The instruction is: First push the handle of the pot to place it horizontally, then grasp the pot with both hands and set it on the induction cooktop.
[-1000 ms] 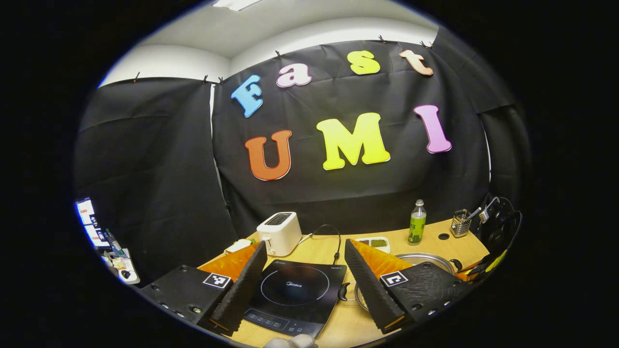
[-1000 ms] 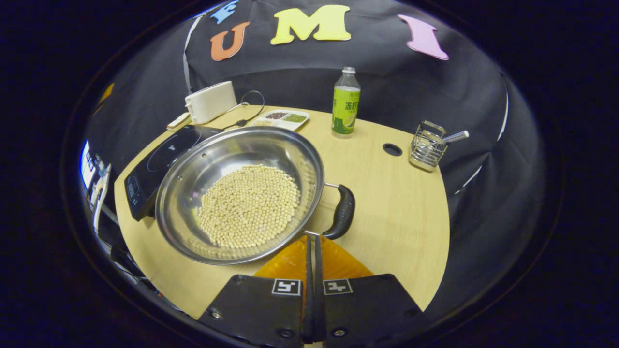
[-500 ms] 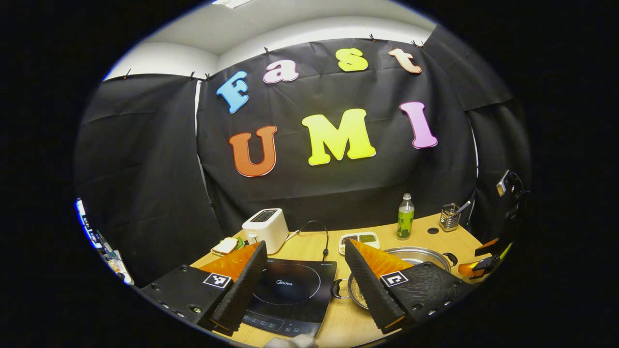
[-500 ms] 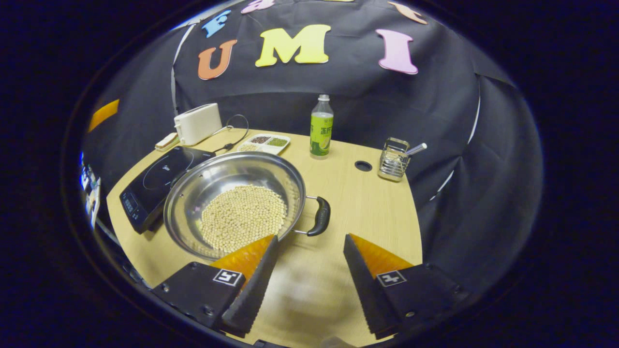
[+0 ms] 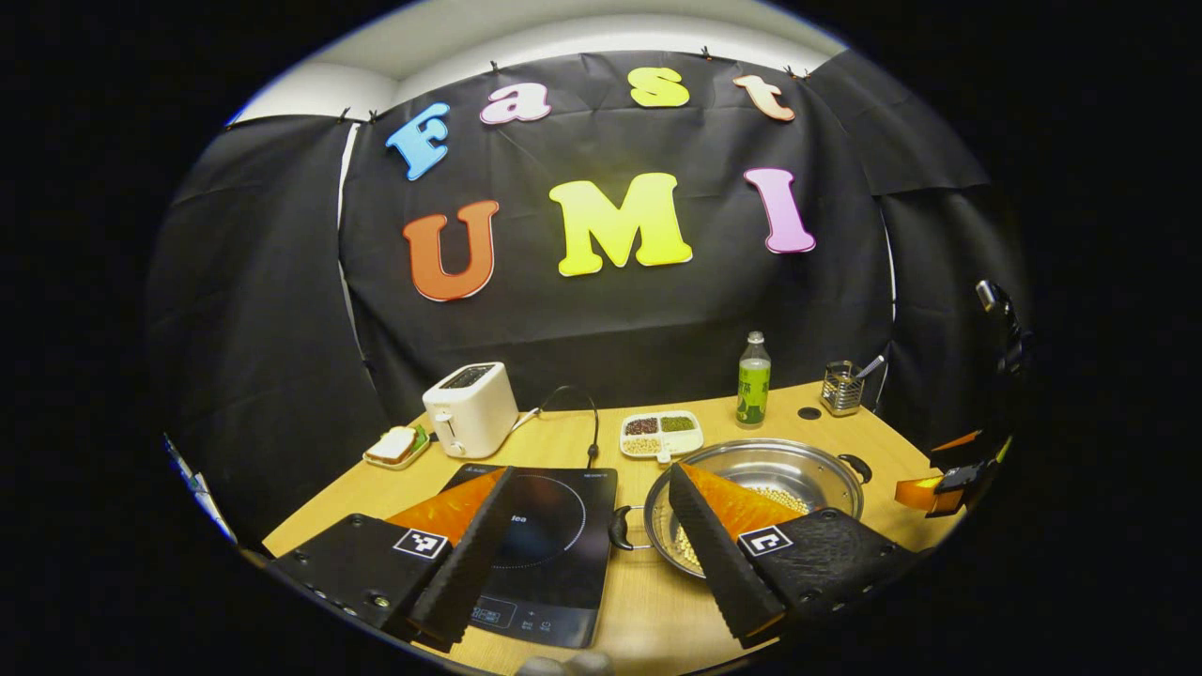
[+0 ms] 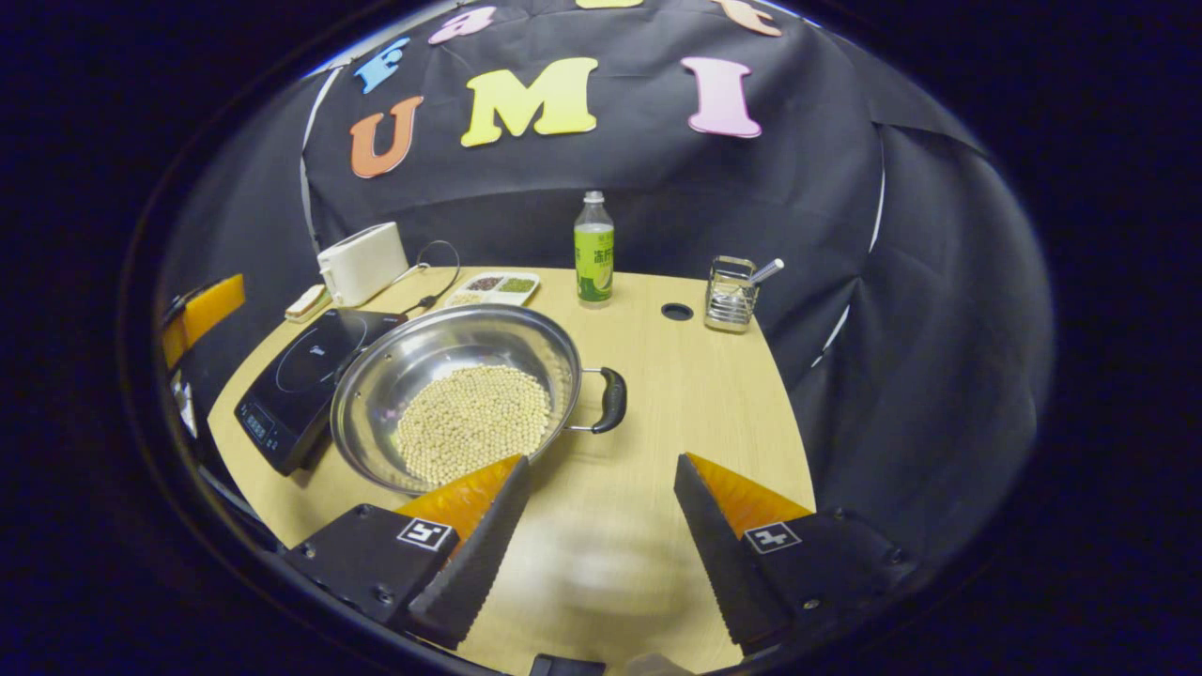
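Right hand-held gripper (image 6: 601, 488) was closed by the black side handle (image 6: 611, 399) of the steel pot of beans (image 6: 460, 404) a second ago, now spread wide and pulled back; left hand-held gripper (image 5: 592, 502) also backed off, pot handle now between its fingers.

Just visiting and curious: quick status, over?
Both grippers open, left gripper, right gripper, holding nothing. Pot of beans on the table beside the cooktop, not yet on it. Cooktop surface bare.
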Available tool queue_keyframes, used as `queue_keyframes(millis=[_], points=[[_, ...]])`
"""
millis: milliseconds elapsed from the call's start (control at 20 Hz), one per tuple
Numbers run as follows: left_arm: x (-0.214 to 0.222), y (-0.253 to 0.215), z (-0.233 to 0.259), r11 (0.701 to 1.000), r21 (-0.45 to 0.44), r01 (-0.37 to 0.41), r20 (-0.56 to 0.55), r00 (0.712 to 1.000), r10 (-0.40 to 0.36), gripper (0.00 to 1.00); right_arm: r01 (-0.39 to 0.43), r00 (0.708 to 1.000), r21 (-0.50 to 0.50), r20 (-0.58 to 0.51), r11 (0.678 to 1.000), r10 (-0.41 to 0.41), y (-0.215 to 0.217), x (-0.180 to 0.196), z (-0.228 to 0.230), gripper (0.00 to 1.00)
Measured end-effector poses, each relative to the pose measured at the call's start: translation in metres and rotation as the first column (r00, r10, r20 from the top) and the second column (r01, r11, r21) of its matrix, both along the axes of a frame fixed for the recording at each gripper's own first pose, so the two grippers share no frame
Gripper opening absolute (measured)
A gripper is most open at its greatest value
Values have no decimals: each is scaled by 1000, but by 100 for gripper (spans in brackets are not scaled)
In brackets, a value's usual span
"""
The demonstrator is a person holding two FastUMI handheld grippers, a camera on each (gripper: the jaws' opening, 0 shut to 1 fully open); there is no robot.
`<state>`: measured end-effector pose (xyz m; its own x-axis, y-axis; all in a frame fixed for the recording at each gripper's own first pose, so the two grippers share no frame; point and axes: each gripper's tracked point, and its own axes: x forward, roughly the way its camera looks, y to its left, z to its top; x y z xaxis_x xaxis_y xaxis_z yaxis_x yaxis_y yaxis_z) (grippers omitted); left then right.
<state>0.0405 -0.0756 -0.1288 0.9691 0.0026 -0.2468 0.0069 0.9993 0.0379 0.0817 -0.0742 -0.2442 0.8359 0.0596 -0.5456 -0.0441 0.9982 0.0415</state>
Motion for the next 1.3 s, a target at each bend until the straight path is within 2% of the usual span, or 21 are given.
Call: queue_keyframes(millis=[200, 300, 500, 700, 750, 900, 1100, 1150, 1300], points=[[11, -6, -25, 1000, -12, 7, -52, 999, -7, 96, 9, 1000, 13, -19, 1000, -9, 0, 5, -6, 100], [16, -11, -39, 999, -36, 9, -88, 996, -12, 96, 0, 1000, 8, -20, 1000, 0, 2, 13, -9, 98], [34, -19, -67, 999, -47, 3, -142, 990, -10, 97, -23, 999, 16, -31, 1000, 24, 8, 35, -15, 100], [52, -25, -90, 999, -44, -6, -184, 983, -2, 96, -34, 998, 35, -42, 999, 36, 12, 62, -21, 98], [55, -26, -96, 999, -43, -7, -198, 980, -2, 96, -35, 998, 37, -48, 999, 36, 12, 69, -25, 100], [69, -30, -114, 999, -51, -19, -231, 973, 6, 97, -40, 997, 56, -67, 998, 44, 13, 84, -31, 98], [81, -37, -139, 998, -55, -21, -282, 959, 5, 96, -48, 996, 48, -77, 998, 52, 10, 103, -39, 100], [82, -39, -144, 998, -55, -22, -295, 955, 5, 97, -51, 995, 49, -85, 997, 55, 10, 106, -43, 98], [88, -41, -155, 998, -62, -29, -325, 946, 7, 96, -59, 993, 43, -95, 997, 63, 10, 114, -48, 100]])
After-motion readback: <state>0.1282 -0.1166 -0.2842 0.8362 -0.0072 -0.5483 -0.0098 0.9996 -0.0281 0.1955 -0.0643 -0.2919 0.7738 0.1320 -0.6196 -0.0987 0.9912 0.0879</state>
